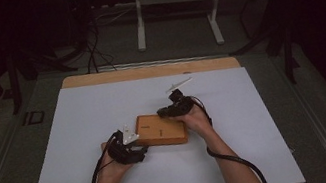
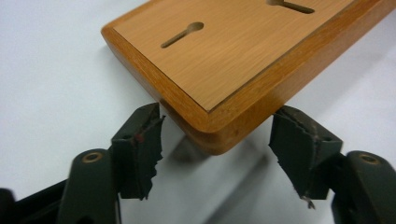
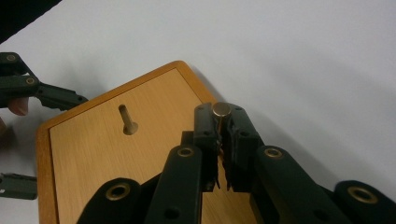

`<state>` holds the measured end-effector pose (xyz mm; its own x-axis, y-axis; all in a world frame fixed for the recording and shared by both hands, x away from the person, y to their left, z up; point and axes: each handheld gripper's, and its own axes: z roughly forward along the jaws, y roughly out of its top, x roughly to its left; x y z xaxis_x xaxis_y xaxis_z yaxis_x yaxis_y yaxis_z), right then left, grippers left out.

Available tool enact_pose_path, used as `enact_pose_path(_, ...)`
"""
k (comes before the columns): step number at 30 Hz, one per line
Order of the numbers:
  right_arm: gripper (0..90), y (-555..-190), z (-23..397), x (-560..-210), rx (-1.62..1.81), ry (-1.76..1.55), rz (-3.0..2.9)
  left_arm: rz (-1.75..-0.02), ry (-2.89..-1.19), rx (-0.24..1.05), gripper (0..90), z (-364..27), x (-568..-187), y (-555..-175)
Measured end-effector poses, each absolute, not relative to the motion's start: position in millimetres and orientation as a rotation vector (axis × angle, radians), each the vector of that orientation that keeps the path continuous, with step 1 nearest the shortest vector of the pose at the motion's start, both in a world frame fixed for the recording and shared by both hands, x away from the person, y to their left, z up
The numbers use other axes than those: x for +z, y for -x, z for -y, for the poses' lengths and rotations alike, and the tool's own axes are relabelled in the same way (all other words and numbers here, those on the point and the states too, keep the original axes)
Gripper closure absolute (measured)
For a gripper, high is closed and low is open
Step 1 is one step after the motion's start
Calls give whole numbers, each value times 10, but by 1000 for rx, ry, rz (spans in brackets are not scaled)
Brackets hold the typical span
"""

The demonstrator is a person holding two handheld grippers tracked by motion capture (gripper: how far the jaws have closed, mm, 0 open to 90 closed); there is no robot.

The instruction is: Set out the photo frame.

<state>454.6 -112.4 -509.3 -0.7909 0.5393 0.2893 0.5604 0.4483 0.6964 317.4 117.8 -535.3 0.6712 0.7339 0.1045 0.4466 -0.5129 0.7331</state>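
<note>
We found no readable writing on the wooden board (image 1: 160,129). It was a flat rectangle of smooth oak-like veneer with rounded, darker edges and keyhole slots (image 2: 182,35), lying on the white sheet (image 1: 82,136) at mid-frame. Our left gripper (image 2: 215,154) stood wide open astride its lower corner. Our right gripper (image 3: 221,122) was clamped on a small brass-coloured peg (image 3: 221,110) over the board.

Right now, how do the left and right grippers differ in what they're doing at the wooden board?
The left gripper stands open, its jaws either side of a corner of the wooden board, pads apart from the wood. The right gripper is shut on a small metal peg above the board's face. The left comes in at the board's edge, the right from above. Both are black two-jaw grippers.
</note>
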Motion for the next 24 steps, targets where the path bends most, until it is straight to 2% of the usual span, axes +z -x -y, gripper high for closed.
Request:
enact_pose_path(9,847,-4607,1116,-5087,-1274,1045,2623,-841,-2170,706,279,-1111,-5366,-3172)
enact_pose_path(24,845,-4675,1116,-5075,-1241,1080,2583,-754,-2118,814,279,-1081,-5362,-3177)
